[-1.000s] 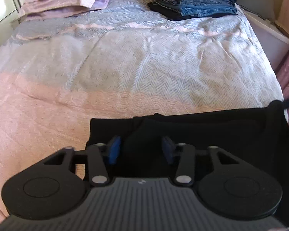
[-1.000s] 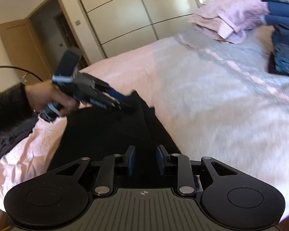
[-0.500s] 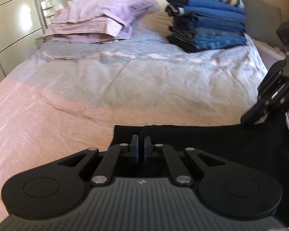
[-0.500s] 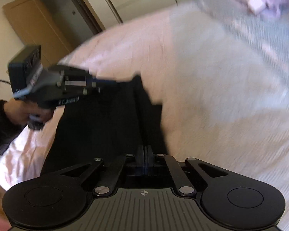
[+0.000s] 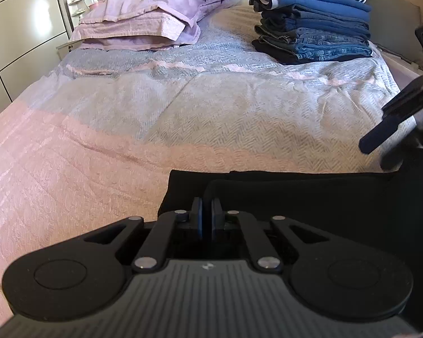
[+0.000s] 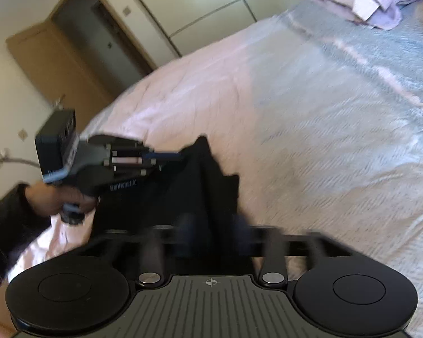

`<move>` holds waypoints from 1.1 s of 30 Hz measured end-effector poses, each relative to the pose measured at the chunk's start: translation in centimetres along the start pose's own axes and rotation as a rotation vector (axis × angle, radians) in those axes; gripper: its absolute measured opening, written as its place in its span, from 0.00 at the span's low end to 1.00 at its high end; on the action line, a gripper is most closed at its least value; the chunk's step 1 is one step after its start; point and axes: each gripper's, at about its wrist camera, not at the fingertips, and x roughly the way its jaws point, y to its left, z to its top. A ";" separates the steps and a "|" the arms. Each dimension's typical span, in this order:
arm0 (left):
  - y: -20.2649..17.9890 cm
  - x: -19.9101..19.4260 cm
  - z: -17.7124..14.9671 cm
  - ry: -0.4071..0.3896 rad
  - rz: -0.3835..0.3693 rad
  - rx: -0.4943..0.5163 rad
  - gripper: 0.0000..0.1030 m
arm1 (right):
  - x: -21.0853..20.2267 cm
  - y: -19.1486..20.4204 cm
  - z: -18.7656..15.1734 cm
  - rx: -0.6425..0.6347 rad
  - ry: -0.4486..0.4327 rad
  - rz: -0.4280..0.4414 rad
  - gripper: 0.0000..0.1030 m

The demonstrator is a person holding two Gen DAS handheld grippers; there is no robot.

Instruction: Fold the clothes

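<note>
A black garment (image 5: 310,197) lies at the near edge of the bed (image 5: 183,118). My left gripper (image 5: 206,215) is shut on the garment's near left corner and lifts a fold of it. It shows in the right wrist view (image 6: 166,156) pinching that corner, which stands up in a peak. My right gripper (image 6: 211,235) is blurred, with its jaws spread apart over the garment (image 6: 200,194). It shows at the right edge of the left wrist view (image 5: 380,146), open above the garment's right end.
A stack of folded jeans and blue clothes (image 5: 310,25) stands at the far right of the bed. Lilac pillows (image 5: 155,19) lie at the far left. Wardrobe doors (image 6: 211,5) and a wooden door (image 6: 56,64) line the wall.
Both grippers closed on the garment half a second ago. Since then the right gripper has opened and pulled away. The left gripper stays shut on its corner and has lifted it.
</note>
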 end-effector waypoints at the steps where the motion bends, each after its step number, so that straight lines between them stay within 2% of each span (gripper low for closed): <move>1: 0.0 -0.2 -0.1 -0.007 -0.001 -0.004 0.04 | 0.5 0.3 -0.2 -0.021 0.018 0.006 0.53; 3: 0.0 -0.7 -0.2 -0.025 -0.003 -0.012 0.04 | 1.6 0.6 -0.7 -0.036 0.056 0.010 0.52; 5: 0.0 -1.0 -0.3 -0.041 -0.006 -0.013 0.04 | 2.6 0.9 -1.1 -0.051 0.090 0.005 0.13; 8: 0.0 -0.5 -0.5 -0.035 -0.001 -0.002 0.04 | 2.1 1.6 -0.8 -0.096 0.061 -0.024 0.06; 11: 0.0 1.1 -0.7 0.001 0.006 0.003 0.05 | 2.6 0.7 -0.3 -0.086 0.053 -0.075 0.02; 14: -0.1 1.5 -0.7 0.005 0.011 0.001 0.05 | 3.4 0.0 -0.6 -0.065 0.093 -0.090 0.02; 16: 0.2 0.7 -0.7 0.002 0.017 -0.001 0.07 | 2.5 0.3 -0.7 -0.072 0.072 -0.116 0.03; 20: 0.6 -1.7 -0.8 0.003 0.040 -0.007 0.09 | -0.4 1.6 -1.2 -0.081 -0.019 -0.236 0.03; 23: 0.6 -4.2 -1.7 0.011 0.053 -0.001 0.10 | -2.3 4.4 -2.8 -0.102 -0.088 -0.219 0.04; 27: -0.3 -7.3 -3.9 0.035 0.039 -0.005 0.10 | -2.4 8.5 -6.7 -0.128 -0.075 -0.157 0.06; 28: -0.7 -7.5 -4.7 0.049 0.038 -0.007 0.10 | -1.8 9.0 -7.8 -0.128 -0.056 -0.146 0.13; 29: -1.0 -7.6 -5.5 0.067 0.037 -0.009 0.14 | -0.9 9.2 -8.8 -0.124 -0.035 -0.142 0.35; 30: -1.5 -7.4 -6.2 0.087 0.040 0.003 0.14 | -0.1 9.4 -9.8 -0.121 -0.013 -0.137 0.44; 31: -2.1 -7.2 -6.9 0.094 0.054 0.030 0.14 | 0.6 9.7 -10.6 -0.127 -0.004 -0.141 0.51; 33: -2.7 -7.1 -7.7 0.087 0.077 0.055 0.14 | 1.0 10.3 -11.2 -0.153 -0.009 -0.164 0.51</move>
